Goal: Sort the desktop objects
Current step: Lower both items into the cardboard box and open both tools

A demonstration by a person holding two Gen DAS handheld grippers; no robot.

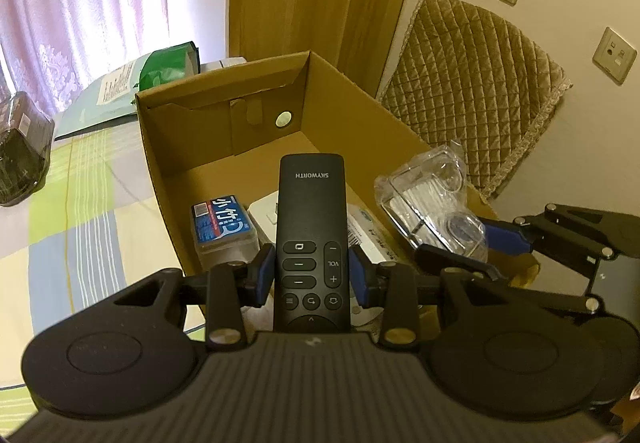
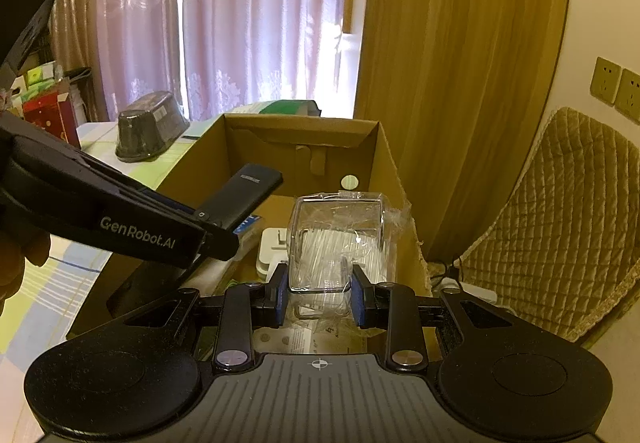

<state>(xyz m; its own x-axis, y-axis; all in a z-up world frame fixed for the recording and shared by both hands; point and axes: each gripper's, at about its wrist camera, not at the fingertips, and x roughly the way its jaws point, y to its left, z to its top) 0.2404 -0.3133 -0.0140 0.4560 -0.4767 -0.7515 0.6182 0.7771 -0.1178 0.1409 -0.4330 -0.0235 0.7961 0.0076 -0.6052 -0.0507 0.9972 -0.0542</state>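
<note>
My left claw (image 1: 312,275) clamps the black remote (image 1: 311,239) by its sides, above the open cardboard box (image 1: 224,115). My right claw (image 2: 319,293) grips a clear plastic pack (image 2: 340,239), also over the box, to the right of the remote.

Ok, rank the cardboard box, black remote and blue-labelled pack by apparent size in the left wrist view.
1. cardboard box
2. black remote, held nearer the camera in the left gripper, so it looks enlarged
3. blue-labelled pack
</note>
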